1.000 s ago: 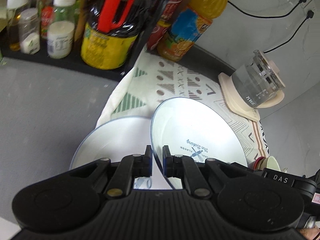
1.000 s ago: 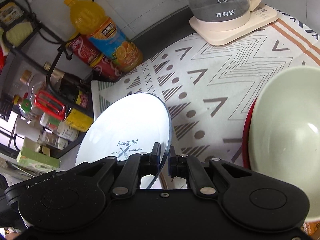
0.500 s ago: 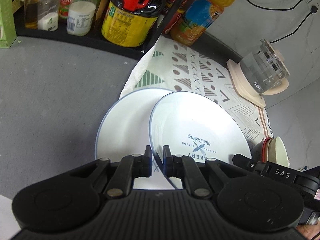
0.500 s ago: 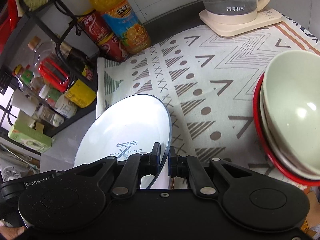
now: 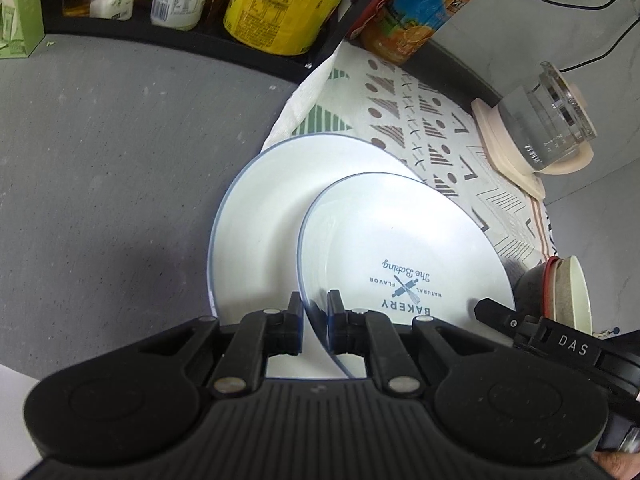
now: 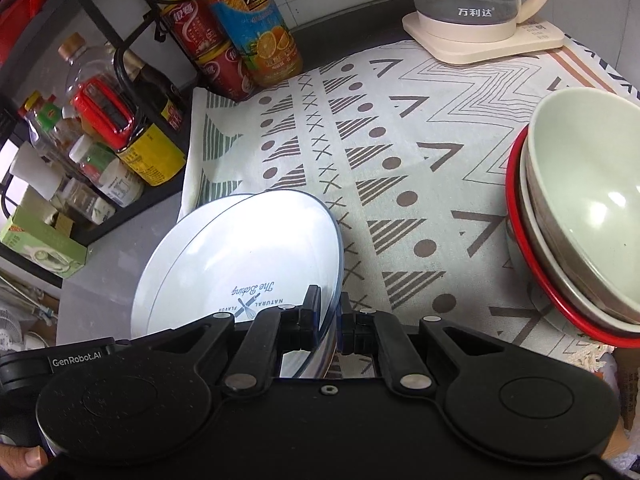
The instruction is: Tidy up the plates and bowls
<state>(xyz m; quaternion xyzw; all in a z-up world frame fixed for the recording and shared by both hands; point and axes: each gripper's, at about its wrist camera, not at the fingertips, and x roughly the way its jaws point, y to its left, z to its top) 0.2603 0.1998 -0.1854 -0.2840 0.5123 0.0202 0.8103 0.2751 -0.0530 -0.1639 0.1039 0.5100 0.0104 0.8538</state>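
Left-wrist view first: left tongs (image 5: pixel 313 322) clamped on the rim of the bakery plate (image 5: pixel 404 248), white with thin blue edge and upside-down "BAKERY" print, held tilted over a second plate (image 5: pixel 260 220) lying flat where grey worktop (image 5: pixel 100 168) meets patterned cloth (image 5: pixel 400 112); whether the two touch is unclear. Its near rim is hidden by tongs. Kettle (image 5: pixel 548 124) and stacked bowls (image 5: pixel 568 292) at right. Right-wrist view: right tongs (image 6: pixel 330 318) pinch the same plate's opposite rim; lower plate mostly covered; bowls cut off at frame edge; bottle rack (image 6: pixel 100 112) left.
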